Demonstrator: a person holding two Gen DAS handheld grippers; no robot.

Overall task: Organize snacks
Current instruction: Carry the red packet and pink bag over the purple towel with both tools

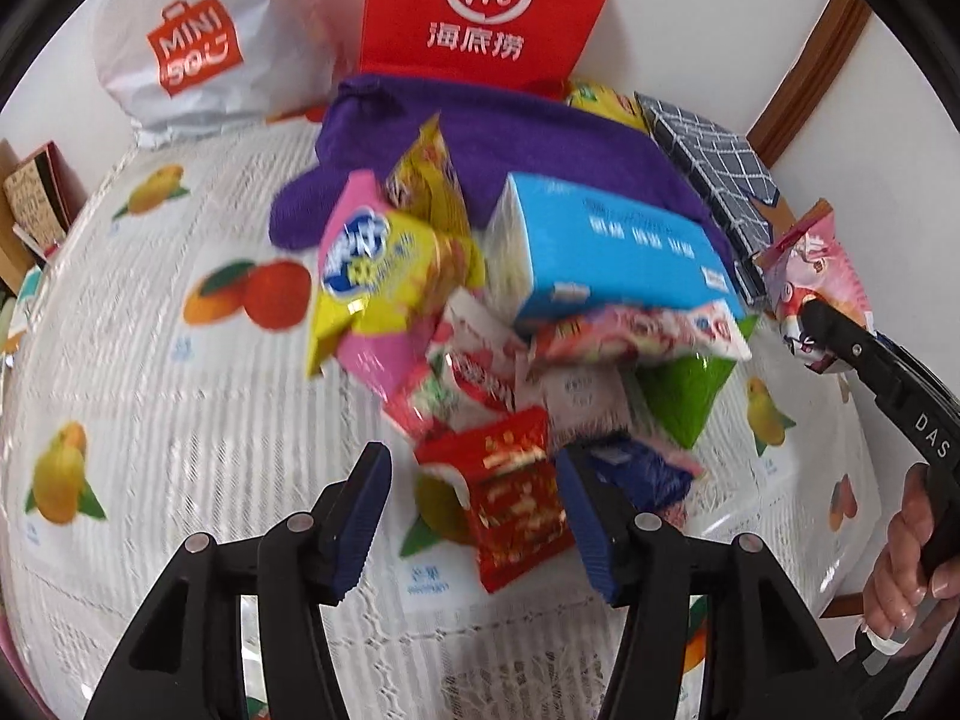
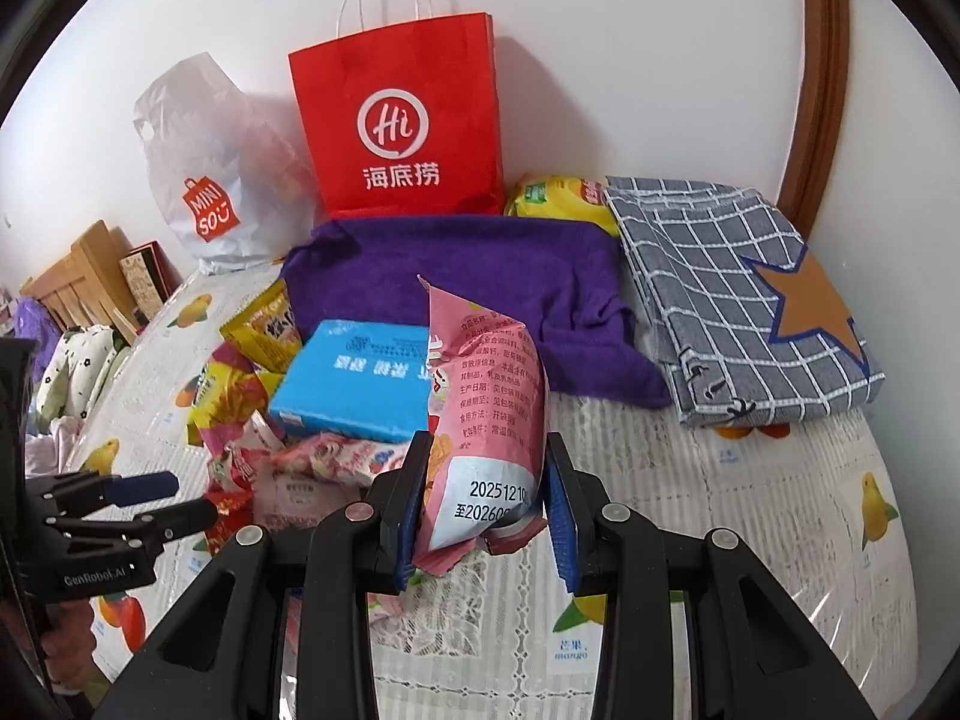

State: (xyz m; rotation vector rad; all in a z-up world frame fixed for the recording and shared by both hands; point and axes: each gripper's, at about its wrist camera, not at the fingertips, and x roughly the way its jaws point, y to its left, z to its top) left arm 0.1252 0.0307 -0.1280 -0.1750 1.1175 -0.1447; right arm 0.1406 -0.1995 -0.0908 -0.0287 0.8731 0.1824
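White lace cloth printed with fruit (image 2: 750,540) covered the table. Against the wall stood a red paper bag (image 2: 402,120), upright, with a white plastic bag (image 2: 204,168) to its left. A purple towel (image 2: 468,270) lay before the red bag, and a folded grey checked cloth (image 2: 720,300) beside it. The snack pile (image 1: 510,348) sat at the towel's near edge, topped by a tilted blue tissue pack (image 1: 600,252). The left gripper (image 1: 474,510) stood with jaws apart on either side of a red snack packet (image 1: 516,492) at the pile's near edge, not pressing it. The right gripper (image 2: 483,510) was clamped on a pink snack packet (image 2: 480,408), held upright off the pile.
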